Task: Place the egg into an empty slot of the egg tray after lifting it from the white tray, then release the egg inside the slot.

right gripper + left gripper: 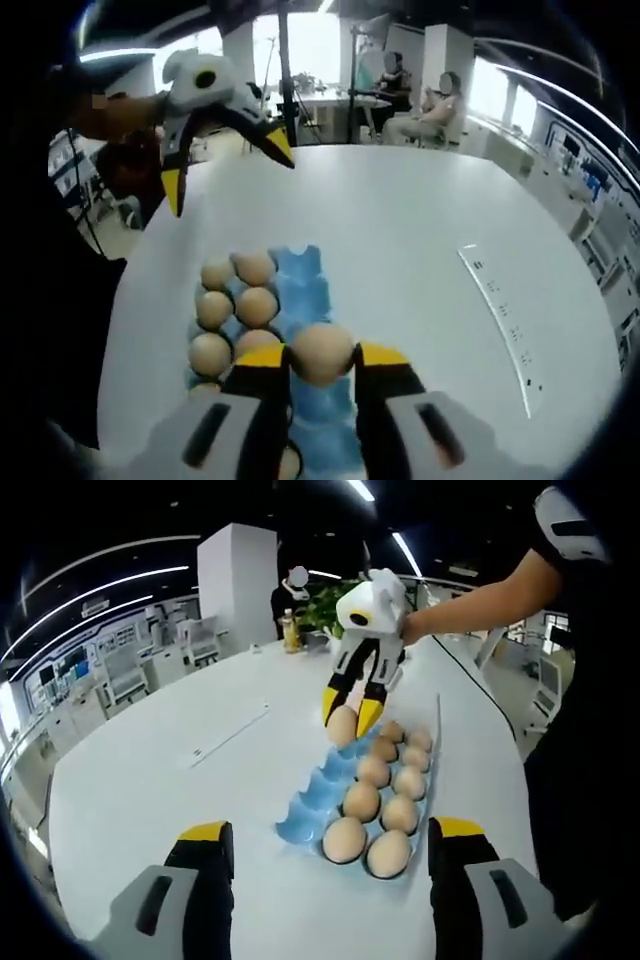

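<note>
A blue egg tray [310,805] lies on the white table [150,780], its right rows filled with several brown eggs and its left column bare. My right gripper [349,718] hangs over the tray's far end, shut on a brown egg [342,726]. In the right gripper view the same egg [322,350] sits pinched in my right gripper [322,356], above the bare blue slots of the egg tray [300,270]. My left gripper [331,830] stands open at the tray's near end, holding nothing. From the right gripper view my left gripper [226,170] hovers open beyond the tray.
A thin clear strip [228,735] lies on the table left of the tray. A bottle [291,630] stands at the far edge. The person's arm [480,600] reaches in from the right. People sit at another table [430,100] behind.
</note>
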Available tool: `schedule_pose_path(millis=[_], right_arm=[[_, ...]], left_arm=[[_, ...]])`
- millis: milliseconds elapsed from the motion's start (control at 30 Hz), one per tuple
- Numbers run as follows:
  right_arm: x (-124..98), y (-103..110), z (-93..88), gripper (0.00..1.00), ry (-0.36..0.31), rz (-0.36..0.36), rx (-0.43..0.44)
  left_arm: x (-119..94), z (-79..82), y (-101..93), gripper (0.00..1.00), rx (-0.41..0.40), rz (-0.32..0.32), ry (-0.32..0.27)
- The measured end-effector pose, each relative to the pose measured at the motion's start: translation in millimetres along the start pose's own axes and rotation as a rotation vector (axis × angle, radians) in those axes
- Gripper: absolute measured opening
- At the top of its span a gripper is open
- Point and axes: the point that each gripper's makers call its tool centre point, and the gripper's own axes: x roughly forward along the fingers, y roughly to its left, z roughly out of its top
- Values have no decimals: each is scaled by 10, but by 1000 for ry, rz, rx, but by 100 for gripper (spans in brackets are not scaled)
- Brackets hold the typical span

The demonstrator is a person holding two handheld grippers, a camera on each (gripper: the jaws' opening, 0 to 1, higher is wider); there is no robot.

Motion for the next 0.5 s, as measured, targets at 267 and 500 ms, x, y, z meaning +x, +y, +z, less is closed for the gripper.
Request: schedule_pose_path(millis=[267,500], right_arm=[[209,50,189,24,-16,39,-31],[353,99,334,24,-20,67,-57]], left_arm=[[-21,6,53,81,-2,8,-5],[-42,-12,73,80,-4,11,0]])
